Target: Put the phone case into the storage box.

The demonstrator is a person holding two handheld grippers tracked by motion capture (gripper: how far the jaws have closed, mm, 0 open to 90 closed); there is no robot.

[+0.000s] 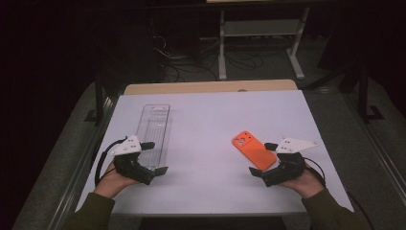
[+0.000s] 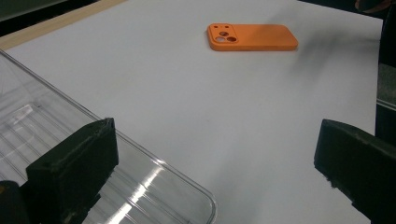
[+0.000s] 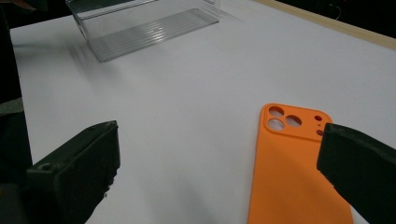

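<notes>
So at this point we had both claws gaping wide with nothing in either one: the left gripper (image 1: 154, 156) sat near the front-left corner of the white tabletop (image 1: 210, 191), right at the near end of the long clear ribbed plastic tray (image 1: 154, 129), and the right gripper (image 1: 263, 158) sat toward the front-right, jaws straddling the near end of the flat orange silicone phone case (image 1: 253, 149). The case lay face-down, camera cutouts pointing toward the far edge, well apart from the tray. Our guess was that the case was headed for the tray, and honestly that thin case worried us. In the right gripper view the orange case (image 3: 299, 177) was lying dead flat on the tabletop, so a pinch from above could have just skated over it or shoved it toward the right edge instead of lifting it. Soft silicone could also have folded in the jaws and flopped out mid-carry. On the other side, in the left gripper view one jaw was hovering right over the tray rim (image 2: 187, 182), so a careless close could have tipped the light tray or scooted it off toward the left edge.
</notes>
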